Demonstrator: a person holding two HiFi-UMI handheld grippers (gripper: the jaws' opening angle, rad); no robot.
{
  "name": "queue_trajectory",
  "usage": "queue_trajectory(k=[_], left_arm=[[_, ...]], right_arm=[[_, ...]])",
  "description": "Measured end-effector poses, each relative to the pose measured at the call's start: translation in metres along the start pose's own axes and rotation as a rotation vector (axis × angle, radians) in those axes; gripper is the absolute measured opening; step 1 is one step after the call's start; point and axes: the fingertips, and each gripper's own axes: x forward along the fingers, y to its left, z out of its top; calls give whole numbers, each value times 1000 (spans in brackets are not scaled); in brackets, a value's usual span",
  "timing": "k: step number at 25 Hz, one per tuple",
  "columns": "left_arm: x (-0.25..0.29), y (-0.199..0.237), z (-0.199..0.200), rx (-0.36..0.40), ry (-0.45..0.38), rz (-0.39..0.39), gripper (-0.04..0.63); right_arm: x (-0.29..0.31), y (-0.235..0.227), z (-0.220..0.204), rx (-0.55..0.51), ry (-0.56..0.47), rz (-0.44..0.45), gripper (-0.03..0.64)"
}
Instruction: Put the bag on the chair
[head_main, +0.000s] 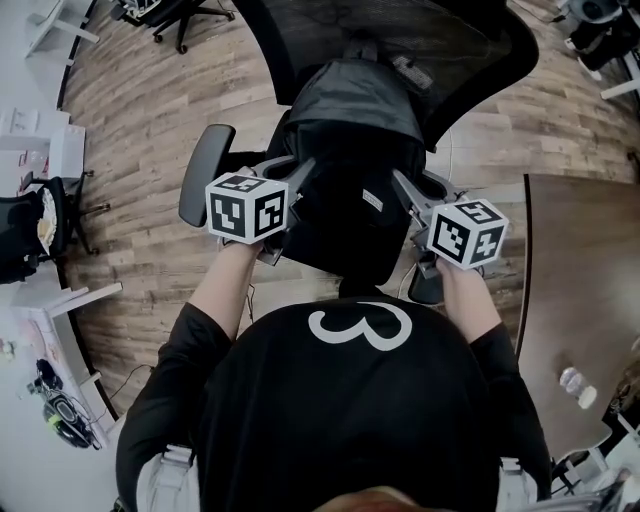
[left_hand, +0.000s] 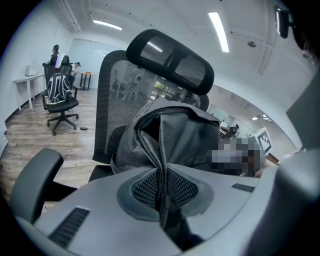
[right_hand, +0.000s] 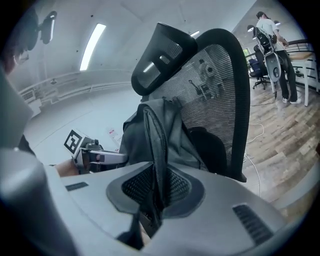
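Observation:
A dark grey backpack (head_main: 352, 140) stands upright over the seat of a black mesh office chair (head_main: 480, 45), leaning against the chair's back. Whether its base rests on the seat is hidden. My left gripper (head_main: 298, 174) holds the bag's left side and my right gripper (head_main: 402, 184) holds its right side. In the left gripper view the gripper (left_hand: 162, 190) is shut on a fold of the bag (left_hand: 185, 135) in front of the chair's headrest (left_hand: 170, 55). In the right gripper view the gripper (right_hand: 156, 192) pinches a zipped edge of the bag (right_hand: 150, 127).
The chair's armrests (head_main: 200, 170) flank the bag. A dark table (head_main: 575, 290) stands at the right with a small clear item (head_main: 578, 388). Another office chair (head_main: 30, 235) is at the left on the wood floor. People stand far off (right_hand: 272, 35), beside a chair (left_hand: 60, 95).

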Motion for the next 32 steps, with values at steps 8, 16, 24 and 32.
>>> queue_trajectory(k=[8, 16, 24, 32], left_arm=[[36, 19, 3, -24, 26, 14, 43], [65, 38, -8, -44, 35, 50, 43], [78, 48, -12, -43, 21, 58, 43], [81, 52, -17, -75, 22, 58, 43]], right_arm=[[26, -33, 0, 9, 30, -45, 58], [50, -56, -15, 35, 72, -80, 58], [57, -61, -22, 67, 90, -39, 58], [63, -64, -24, 152, 99, -12, 58]])
